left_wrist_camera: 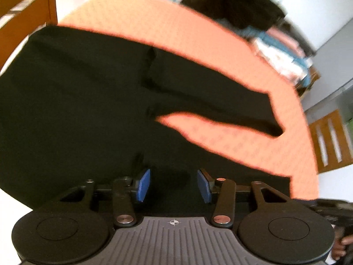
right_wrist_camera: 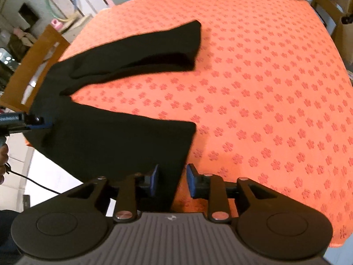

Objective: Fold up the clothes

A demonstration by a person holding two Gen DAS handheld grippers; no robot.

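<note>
Working both tongs along the near hem of the black trousers (right_wrist_camera: pixel 114 141), I keep them level and apart. Left tongs (left_wrist_camera: pixel 174 185) and right tongs (right_wrist_camera: pixel 172 180) stand open, straddling cloth. Trousers lie flat on the orange bench (right_wrist_camera: pixel 264 88), legs splayed, long axis running near-left to far-right.

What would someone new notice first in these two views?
A black garment sprawls over the near-left part of an orange flower-patterned tablecloth, one sleeve reaching toward the table's middle. Both grippers sit open at its near edge, the left gripper over the fabric and the right gripper straddling its hem.
</note>
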